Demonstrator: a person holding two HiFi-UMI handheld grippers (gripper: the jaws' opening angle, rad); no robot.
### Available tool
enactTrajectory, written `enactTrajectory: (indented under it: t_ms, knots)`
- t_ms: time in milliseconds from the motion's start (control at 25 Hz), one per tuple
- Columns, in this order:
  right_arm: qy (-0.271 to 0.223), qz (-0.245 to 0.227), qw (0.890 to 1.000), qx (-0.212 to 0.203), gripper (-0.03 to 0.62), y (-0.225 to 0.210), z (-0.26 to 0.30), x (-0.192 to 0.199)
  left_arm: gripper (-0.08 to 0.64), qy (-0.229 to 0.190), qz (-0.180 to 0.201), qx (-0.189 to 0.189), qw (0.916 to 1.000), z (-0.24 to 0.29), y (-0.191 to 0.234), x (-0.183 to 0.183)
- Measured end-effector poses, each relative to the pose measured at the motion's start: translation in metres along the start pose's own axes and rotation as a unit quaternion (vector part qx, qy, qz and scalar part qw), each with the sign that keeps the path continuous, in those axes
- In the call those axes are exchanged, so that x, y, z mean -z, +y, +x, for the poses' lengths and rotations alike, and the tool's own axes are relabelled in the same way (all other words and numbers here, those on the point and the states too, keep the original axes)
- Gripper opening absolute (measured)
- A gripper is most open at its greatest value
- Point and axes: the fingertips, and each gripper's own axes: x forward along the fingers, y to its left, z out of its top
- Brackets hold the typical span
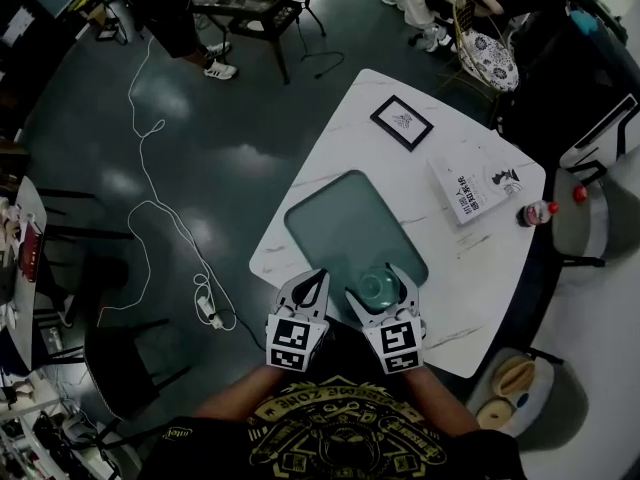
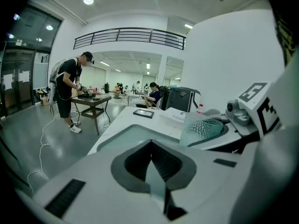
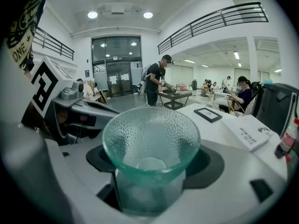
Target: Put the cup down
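1. The right gripper is clenched on the cup. The jaws press against the lower part of the cup from both sides.
2. The cup is clear, green-tinted glass with a dimpled wall. It flares out to a wide rim, stands upright with its mouth up, and looks empty.
3. In the head view, the cup lies over the near right corner of the green tray. No view shows whether the base of the cup touches the tray.
4. The left gripper has its jaws closed together with nothing between them. It is just beside the right gripper, at the near edge of the tray.
5. The tray lies flat on the white marbled counter, with one corner pointing toward the person.
6. Three more things lie on the far part of the counter, well apart from the cup:
   - a black-framed picture, lying flat;
   - a white booklet, to the right of the tray;
   - a bottle with a red cap, at the right edge of the counter.
7. A white cable runs across the dark floor to the left of the counter.
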Motion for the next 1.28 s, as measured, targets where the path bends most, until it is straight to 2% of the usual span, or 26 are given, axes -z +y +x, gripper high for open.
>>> enactTrajectory:
  t_ms: [600,1280]
  knots:
    - [0.028,-0.008,1.000,-0.006,0.386,-0.013,0.027,0.015,0.008,0.013,-0.004,-0.009,0.9999,0.026,0.013,0.001]
    - [0.047,-0.004,0.999,0.009,0.385,-0.037,0.048,0.036,0.008,0.041,0.000,-0.010,0.9991,0.052,0.016,0.016]
